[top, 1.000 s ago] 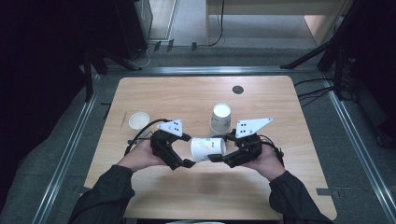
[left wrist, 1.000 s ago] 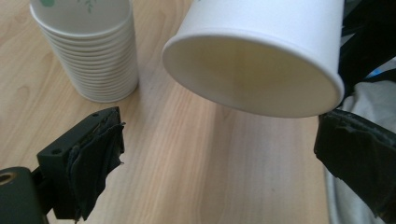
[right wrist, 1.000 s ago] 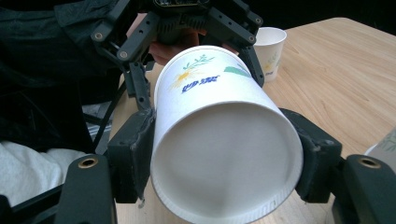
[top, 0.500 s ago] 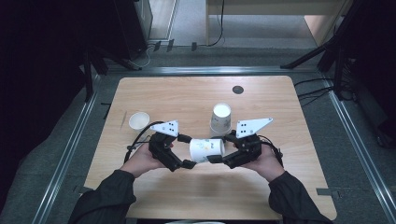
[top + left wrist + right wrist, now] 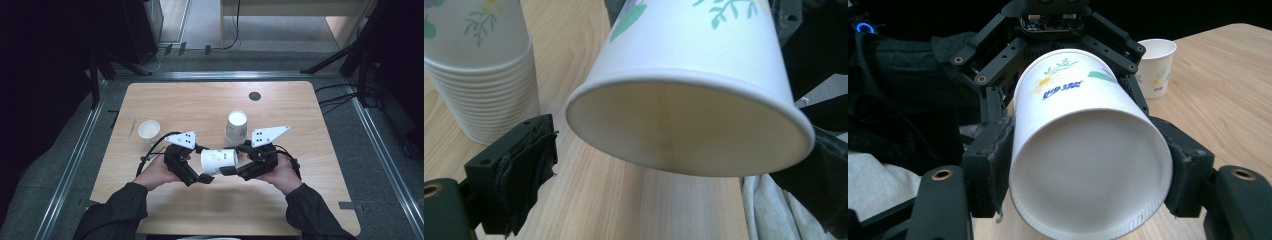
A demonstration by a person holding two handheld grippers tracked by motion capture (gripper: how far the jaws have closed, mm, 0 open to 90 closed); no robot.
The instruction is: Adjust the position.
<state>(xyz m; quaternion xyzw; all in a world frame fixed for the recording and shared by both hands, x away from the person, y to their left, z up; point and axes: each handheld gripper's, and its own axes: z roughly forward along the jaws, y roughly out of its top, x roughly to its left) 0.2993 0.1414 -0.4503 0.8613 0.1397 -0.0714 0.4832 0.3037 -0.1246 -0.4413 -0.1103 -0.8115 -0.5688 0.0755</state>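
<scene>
A white paper cup (image 5: 218, 160) with a flower print lies on its side in the air between my two grippers, just above the wooden table (image 5: 200, 105). My right gripper (image 5: 232, 160) is shut on its base end; in the right gripper view both pads press the cup (image 5: 1068, 95) at the right gripper (image 5: 1088, 175). My left gripper (image 5: 204, 164) straddles the mouth end. In the left gripper view the cup's (image 5: 689, 60) open mouth faces the camera, and the left pad (image 5: 526, 160) of my left gripper (image 5: 674, 170) stands slightly apart from the rim.
An upside-down stack of paper cups (image 5: 236, 126) stands just behind the grippers, seen also as the stack (image 5: 484, 85) at the left. A single upright cup (image 5: 149, 130) sits at the table's left. A small dark disc (image 5: 254, 96) lies near the far edge.
</scene>
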